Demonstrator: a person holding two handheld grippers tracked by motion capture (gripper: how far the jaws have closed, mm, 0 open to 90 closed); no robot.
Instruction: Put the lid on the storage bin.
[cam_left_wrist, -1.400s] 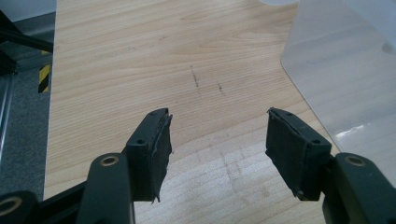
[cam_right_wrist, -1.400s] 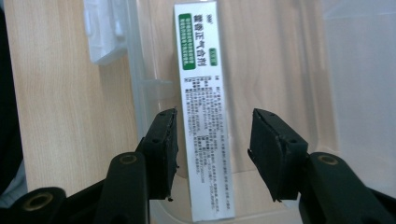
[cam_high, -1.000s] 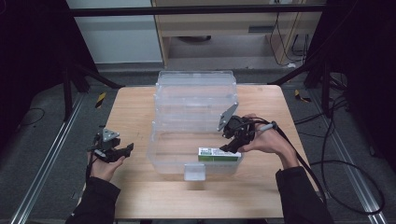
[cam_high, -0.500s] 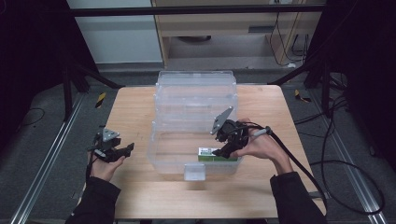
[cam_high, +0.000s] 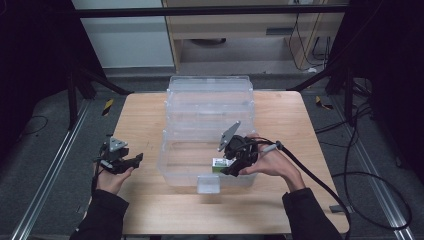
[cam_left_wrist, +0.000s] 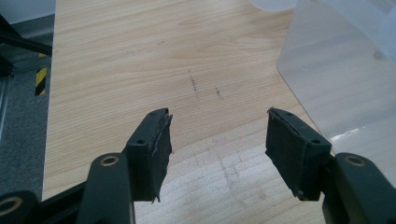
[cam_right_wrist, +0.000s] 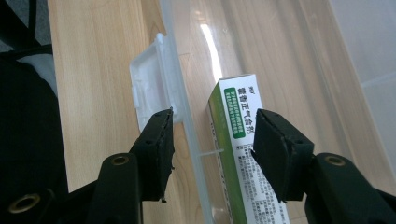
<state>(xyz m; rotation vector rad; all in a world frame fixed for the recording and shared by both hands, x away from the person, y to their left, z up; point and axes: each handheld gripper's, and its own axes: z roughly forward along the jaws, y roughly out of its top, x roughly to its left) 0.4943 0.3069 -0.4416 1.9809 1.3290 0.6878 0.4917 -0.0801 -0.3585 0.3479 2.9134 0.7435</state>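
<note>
The right gripper (cam_high: 231, 169) is reaching down at the near wall of the clear plastic bin (cam_high: 210, 130), which is sitting at the middle of the tabletop (cam_high: 145, 115). Inside the bin, against that near wall, a green-and-white carton (cam_high: 219, 164) is lying flat on the bin's floor.

In the right gripper view the carton (cam_right_wrist: 240, 154) is running away from the camera along the bin's wall (cam_right_wrist: 187, 140). The right fingers (cam_right_wrist: 156, 149) are standing apart and are clamped on nothing: 1 finger is sitting outside the wall, close by the white latch (cam_right_wrist: 149, 91), and the other is resting over the carton's printed top. So the wall and the carton's near edge are lying between them, and the pads are not pressing on the carton, as far as the view shows.

The left gripper (cam_high: 131, 161) is hovering near the tabletop's left edge, well apart from the bin. Its fingers (cam_left_wrist: 156, 149) are spread wide over bare wood with nothing between them.

Judging from this, the carton is already lying inside the bin, at its near right corner. If the work is placing it there, the placing looks done, and what is left is drawing the right gripper clear. If the work is taking it out, the grasp is not yet made and the fingers are straddling the wall.
</note>
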